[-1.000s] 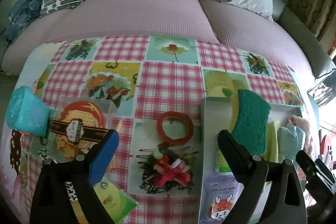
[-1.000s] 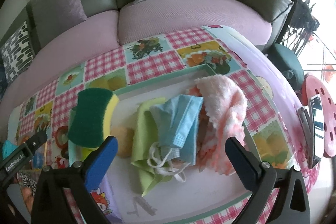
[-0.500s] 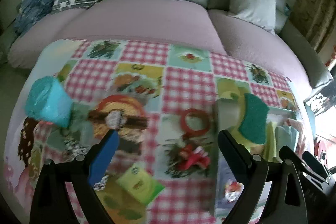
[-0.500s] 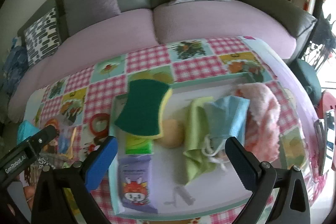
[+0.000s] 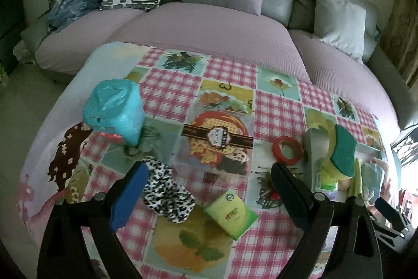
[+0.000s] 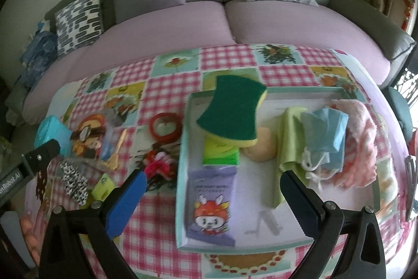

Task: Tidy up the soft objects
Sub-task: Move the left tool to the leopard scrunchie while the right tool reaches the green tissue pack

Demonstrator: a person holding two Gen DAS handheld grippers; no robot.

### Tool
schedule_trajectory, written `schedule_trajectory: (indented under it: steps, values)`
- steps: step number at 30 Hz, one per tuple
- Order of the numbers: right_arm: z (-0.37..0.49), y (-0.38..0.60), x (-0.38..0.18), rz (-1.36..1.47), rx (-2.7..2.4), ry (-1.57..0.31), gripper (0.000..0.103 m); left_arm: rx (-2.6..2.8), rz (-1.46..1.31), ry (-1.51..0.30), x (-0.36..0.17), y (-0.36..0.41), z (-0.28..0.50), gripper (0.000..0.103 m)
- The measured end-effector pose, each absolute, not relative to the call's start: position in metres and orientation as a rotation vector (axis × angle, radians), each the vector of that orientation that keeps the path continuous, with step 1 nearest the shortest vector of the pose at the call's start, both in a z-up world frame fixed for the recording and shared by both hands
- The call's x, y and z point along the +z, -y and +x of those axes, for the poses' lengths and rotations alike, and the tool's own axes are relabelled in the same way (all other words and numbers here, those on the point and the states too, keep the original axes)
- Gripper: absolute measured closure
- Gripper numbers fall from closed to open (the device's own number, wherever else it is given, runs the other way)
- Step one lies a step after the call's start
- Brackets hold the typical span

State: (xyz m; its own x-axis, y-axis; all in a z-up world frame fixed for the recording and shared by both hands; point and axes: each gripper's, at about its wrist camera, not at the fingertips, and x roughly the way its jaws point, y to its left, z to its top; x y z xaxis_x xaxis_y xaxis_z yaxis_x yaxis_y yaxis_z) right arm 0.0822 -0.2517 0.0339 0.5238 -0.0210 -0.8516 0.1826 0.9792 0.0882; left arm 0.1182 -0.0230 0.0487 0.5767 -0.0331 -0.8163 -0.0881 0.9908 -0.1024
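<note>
On the tray [image 6: 183,174], one sponge [image 6: 230,111], one face mask [image 6: 326,130], both hand-held grippers [image 5: 209,190] [image 6: 211,192] wide, empty.

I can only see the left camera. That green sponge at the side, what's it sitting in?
Observer: A white tray with a teal rim. The sponge sits tilted at its far left corner.
Operator: What else is in there?
Observer: A purple packet with a cartoon face, at the near left.
Operator: Any soft stuff?
Observer: A fluffy pink cloth lies at the right end, next to a blue face mask.
</note>
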Motion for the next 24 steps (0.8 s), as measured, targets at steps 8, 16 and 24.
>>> schedule_trajectory:
  steps: [8,16,24]
  values:
    - [0.083,0.226,0.031,0.151,-0.062,-1.024,0.000,0.116,-0.201,-0.936,0.052,-0.023,0.106,0.008]
    - [0.093,0.189,0.016,0.163,0.065,-1.070,0.000,0.232,-0.196,-1.049,0.018,-0.056,0.111,0.008]
    - [0.103,0.155,-0.010,0.141,0.144,-1.155,0.000,0.177,-0.165,-1.147,-0.009,-0.048,0.122,0.008]
